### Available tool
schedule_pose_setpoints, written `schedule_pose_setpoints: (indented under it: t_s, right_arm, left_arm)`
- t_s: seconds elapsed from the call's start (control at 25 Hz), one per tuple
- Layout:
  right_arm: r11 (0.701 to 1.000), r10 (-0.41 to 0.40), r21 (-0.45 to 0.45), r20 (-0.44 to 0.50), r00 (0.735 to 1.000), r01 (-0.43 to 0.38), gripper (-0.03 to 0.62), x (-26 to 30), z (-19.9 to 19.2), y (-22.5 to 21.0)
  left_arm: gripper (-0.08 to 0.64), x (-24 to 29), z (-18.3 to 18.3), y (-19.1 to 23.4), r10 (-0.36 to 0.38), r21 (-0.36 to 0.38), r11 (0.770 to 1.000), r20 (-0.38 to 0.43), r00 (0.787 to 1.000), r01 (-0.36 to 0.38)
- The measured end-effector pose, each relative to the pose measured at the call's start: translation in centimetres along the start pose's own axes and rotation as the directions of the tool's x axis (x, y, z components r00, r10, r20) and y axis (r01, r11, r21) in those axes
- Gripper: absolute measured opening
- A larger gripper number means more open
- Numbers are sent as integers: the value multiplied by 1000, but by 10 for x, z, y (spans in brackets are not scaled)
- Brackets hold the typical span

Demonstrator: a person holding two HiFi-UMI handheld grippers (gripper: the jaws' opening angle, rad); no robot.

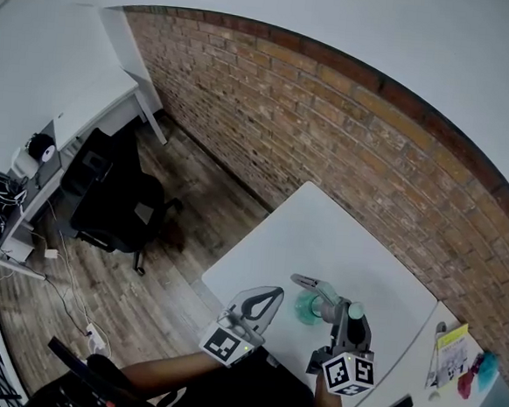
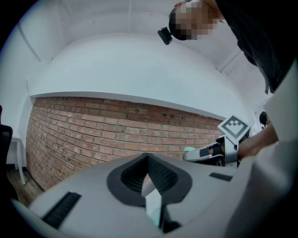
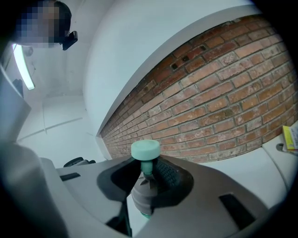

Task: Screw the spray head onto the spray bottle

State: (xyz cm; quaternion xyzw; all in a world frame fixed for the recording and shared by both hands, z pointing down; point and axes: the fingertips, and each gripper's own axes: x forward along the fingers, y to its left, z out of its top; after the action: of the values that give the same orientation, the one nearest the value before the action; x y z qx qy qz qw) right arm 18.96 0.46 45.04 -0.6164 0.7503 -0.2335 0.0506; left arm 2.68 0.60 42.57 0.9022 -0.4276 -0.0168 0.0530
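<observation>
White tabletop [image 1: 322, 239] before a red brick wall [image 1: 331, 116] — above it the right tool [image 3: 148, 183] grips a spray head with a round teal top and grey collar [image 3: 145, 153], a translucent green spray bottle [image 1: 306, 309] just below the collar. Left tool [image 2: 148, 181] — jaws closed — hovers nearby, apart.
</observation>
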Motion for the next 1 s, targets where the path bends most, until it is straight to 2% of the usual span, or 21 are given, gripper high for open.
schedule_pose_setpoints:
  t_s: [0.36,0.72,1.0]
  right_arm:
    - [1000,-19,-24,-23,1000,18,78,9,-22,2]
    - [995,-26,-98,-55,998,21,78,15,-40,7]
    - [979,-19,-202,-74,997,3,78,19,-47,14]
  left_arm:
    - [-8,-7,-9,8,-7,-4,1000,-19,1000,7]
    - [-8,-6,-11,15,-9,-16,1000,-19,1000,8]
    - [-8,-5,-12,19,-3,-22,1000,-17,1000,3]
